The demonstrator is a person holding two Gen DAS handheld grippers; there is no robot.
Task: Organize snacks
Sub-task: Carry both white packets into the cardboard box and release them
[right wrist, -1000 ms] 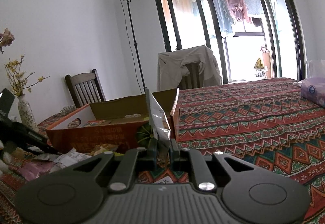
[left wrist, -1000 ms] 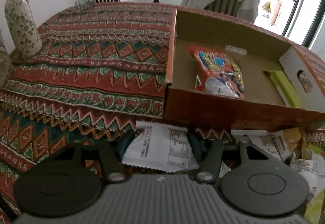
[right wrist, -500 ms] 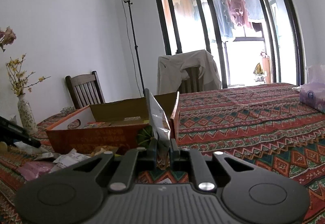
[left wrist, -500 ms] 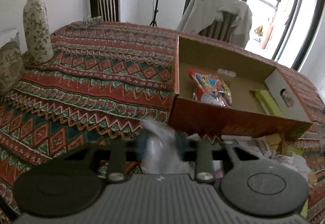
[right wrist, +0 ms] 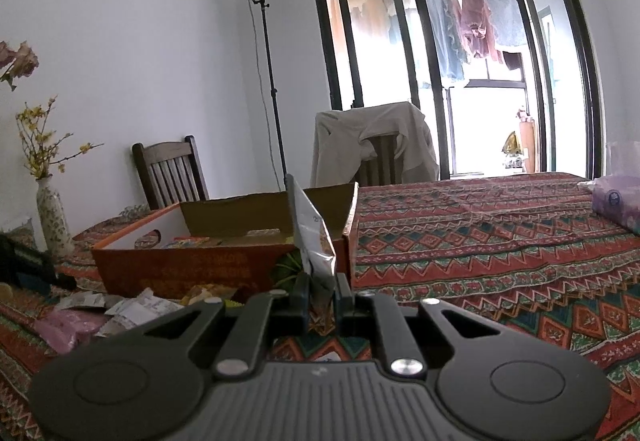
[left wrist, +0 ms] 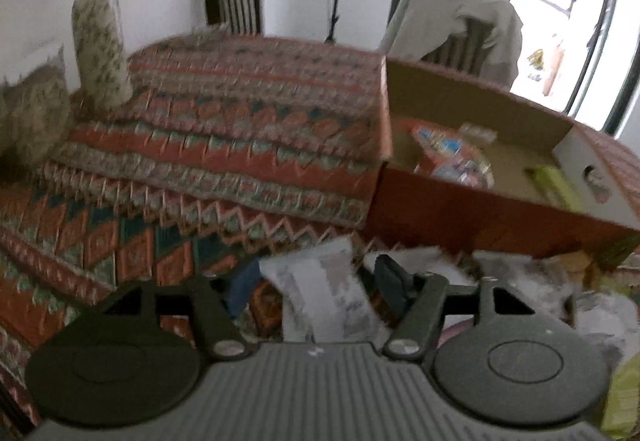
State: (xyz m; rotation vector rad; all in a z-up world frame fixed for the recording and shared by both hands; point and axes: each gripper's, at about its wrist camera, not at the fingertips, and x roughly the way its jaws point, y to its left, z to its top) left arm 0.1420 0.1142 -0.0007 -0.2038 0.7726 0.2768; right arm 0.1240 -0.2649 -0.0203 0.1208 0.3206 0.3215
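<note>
Left fingers (left wrist: 316, 281) opening around white packet (left wrist: 328, 293), right fingers (right wrist: 322, 291) clamping upright sachet (right wrist: 312, 237), box (left wrist: 480, 217) edge just beyond

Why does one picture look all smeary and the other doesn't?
Left wrist view: motion blur smears the tablecloth, vase and white packet. Right wrist view: sharp, but the fisheye bends the window frame, and daylight washes out the glass.

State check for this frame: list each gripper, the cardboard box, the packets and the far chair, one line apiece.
left gripper: opening, white packet between its fingers
right gripper: shut on upright silver packet
cardboard box: open-topped, snacks inside
red snack bag: lying in the box
loose packets: still on the table
far chair: draped with a garment
</note>
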